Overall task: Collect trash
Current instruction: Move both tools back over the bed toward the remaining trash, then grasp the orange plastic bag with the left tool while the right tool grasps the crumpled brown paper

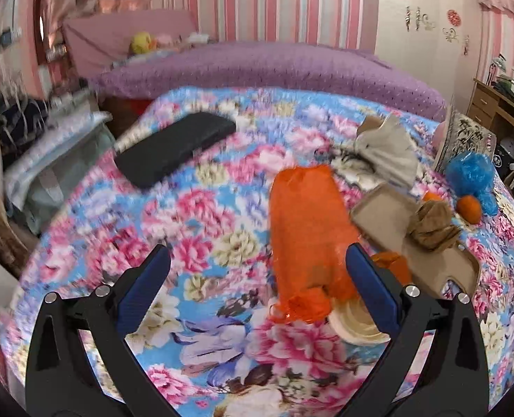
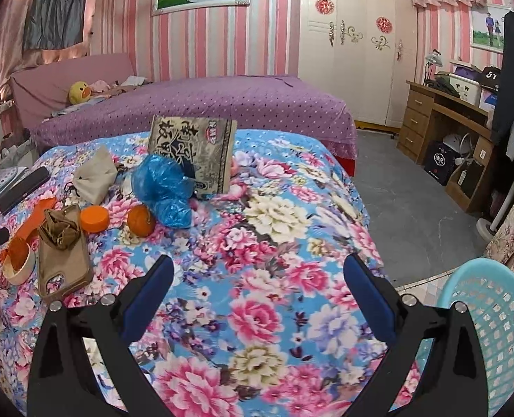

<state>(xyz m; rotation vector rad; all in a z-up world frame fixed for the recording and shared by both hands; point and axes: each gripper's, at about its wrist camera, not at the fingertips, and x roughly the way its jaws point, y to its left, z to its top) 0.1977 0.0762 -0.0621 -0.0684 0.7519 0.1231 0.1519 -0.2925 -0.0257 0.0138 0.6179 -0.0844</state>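
Note:
My left gripper (image 1: 257,274) is open and empty, low over the floral bedspread (image 1: 194,229). An orange plastic bag (image 1: 309,229) lies just inside its right finger, beside a cream bowl-shaped lid (image 1: 354,323). A tan phone case (image 1: 413,239) with a crumpled brown paper (image 1: 430,226) on it lies to the right. An orange fruit (image 1: 469,208) and a blue plastic bag (image 1: 470,170) lie further right. My right gripper (image 2: 258,278) is open and empty over bare bedspread. The blue bag (image 2: 163,184), fruit (image 2: 140,220), orange cap (image 2: 94,219), brown paper (image 2: 60,231) and a peel-filled bowl (image 2: 17,264) lie at its left.
A light blue mesh basket (image 2: 493,330) stands on the floor at the right of the bed. A black phone (image 1: 177,153) and a beige pouch (image 1: 389,153) lie on the bed. A printed packet (image 2: 194,153) stands upright behind the blue bag. A purple bed (image 2: 204,104) and a wooden desk (image 2: 441,121) are beyond.

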